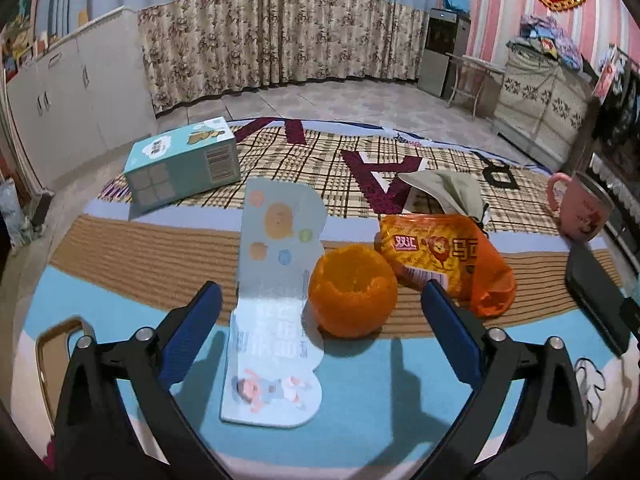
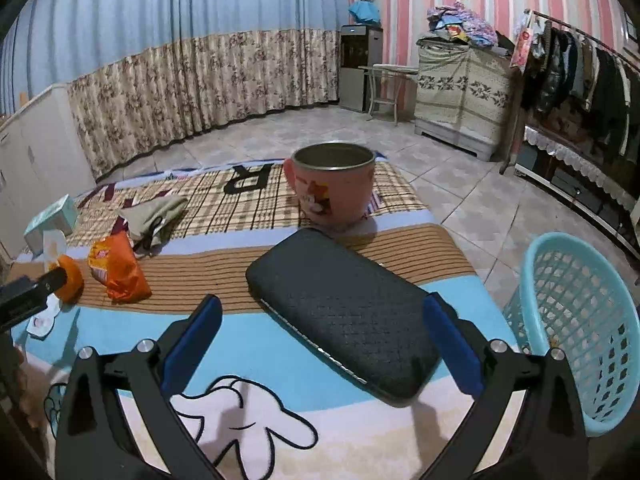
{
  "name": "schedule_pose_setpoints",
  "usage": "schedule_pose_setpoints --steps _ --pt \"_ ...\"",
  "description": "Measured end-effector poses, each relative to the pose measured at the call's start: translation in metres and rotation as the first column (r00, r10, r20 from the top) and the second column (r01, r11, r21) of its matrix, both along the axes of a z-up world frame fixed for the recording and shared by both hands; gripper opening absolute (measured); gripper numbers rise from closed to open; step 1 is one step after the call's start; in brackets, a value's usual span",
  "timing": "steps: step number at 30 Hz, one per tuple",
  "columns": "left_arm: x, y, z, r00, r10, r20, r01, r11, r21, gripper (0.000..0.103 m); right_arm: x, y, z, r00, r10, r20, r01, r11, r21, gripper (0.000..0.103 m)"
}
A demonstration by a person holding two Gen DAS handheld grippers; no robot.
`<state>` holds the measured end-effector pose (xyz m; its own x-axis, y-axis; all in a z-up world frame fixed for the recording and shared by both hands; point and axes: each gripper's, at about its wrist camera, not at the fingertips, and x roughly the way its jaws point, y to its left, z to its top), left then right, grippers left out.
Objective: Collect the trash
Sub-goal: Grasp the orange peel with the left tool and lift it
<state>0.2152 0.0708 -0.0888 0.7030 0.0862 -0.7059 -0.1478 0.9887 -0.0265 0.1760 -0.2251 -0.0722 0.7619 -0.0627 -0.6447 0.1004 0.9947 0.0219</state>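
Striped wallpaper and a flowered curtain (image 2: pixel 192 88) close the room behind a low surface covered by a cartoon blanket (image 1: pixel 360 392) in blue, brown and plaid bands; on it the trash lies spread out. From the left wrist view, a hollow orange peel (image 1: pixel 353 290) stands just beside a pale blue printed card (image 1: pixel 276 300), which lies flat and reaches toward the camera; an orange snack wrapper (image 1: pixel 444 258) lies right behind the peel, and a crumpled grey-green cloth (image 1: pixel 448 192) is behind the wrapper. A teal carton (image 1: pixel 182 164) lies further back to the left; a pink mug (image 1: pixel 580 210) stands at the far right.

The left gripper (image 1: pixel 322 300) has its jaws spread wide and nothing is held; the card and the peel appear between its blue fingers (image 1: pixel 196 328), but whether they are touched I cannot tell.

From the right wrist view, the right gripper (image 2: pixel 322 312) is also wide apart and holds nothing; a dark textured case (image 2: pixel 344 308) lies on the blanket between its fingers, with the mug behind it. A light blue plastic basket (image 2: pixel 580 320) stands on the tiled floor (image 2: pixel 460 168) to the right, beside the blanket.
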Motion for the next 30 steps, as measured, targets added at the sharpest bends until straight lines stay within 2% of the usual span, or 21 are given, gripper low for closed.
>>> schedule_pose_setpoints --steps 3,6,9,11,18,23,27,30 --pt "0.009 -0.001 -0.005 0.999 -0.021 -0.028 0.02 1.0 -0.006 0.083 0.004 -0.001 -0.004 1.0 0.004 -0.021 -0.004 1.0 0.014 0.098" --pt "0.016 -0.001 -0.013 0.997 -0.032 -0.073 0.031 0.999 -0.016 0.068 0.006 -0.001 -0.007 0.999 0.015 -0.036 -0.014 1.0 0.018 0.098" --pt "0.017 0.003 -0.013 0.997 -0.05 -0.064 0.046 0.997 -0.056 0.056 0.007 0.001 -0.008 0.999 0.03 -0.038 -0.029 0.999 0.021 0.098" --pt "0.014 0.003 -0.01 0.997 -0.061 -0.047 0.058 0.996 -0.071 0.044 0.008 0.003 -0.009 0.999 0.027 -0.043 -0.027 1.0 0.012 0.098" --pt "0.004 -0.001 0.0 0.996 -0.092 -0.022 0.091 0.996 -0.016 0.037 0.014 0.02 0.001 0.998 0.065 -0.023 -0.064 0.997 0.046 0.098" --pt "-0.012 0.011 0.02 0.996 -0.087 0.03 0.085 0.995 0.043 0.037 0.021 0.058 0.01 0.99 0.139 0.001 -0.139 0.99 0.033 0.098" --pt "-0.02 0.031 0.03 0.997 -0.054 0.049 0.051 0.996 0.078 0.037 0.026 0.101 0.008 0.974 0.227 -0.005 -0.227 0.973 -0.039 0.098" --pt "-0.021 0.053 0.033 0.999 -0.018 0.052 0.015 0.998 0.054 0.037 0.034 0.125 0.001 0.959 0.281 -0.038 -0.284 0.955 -0.084 0.098"
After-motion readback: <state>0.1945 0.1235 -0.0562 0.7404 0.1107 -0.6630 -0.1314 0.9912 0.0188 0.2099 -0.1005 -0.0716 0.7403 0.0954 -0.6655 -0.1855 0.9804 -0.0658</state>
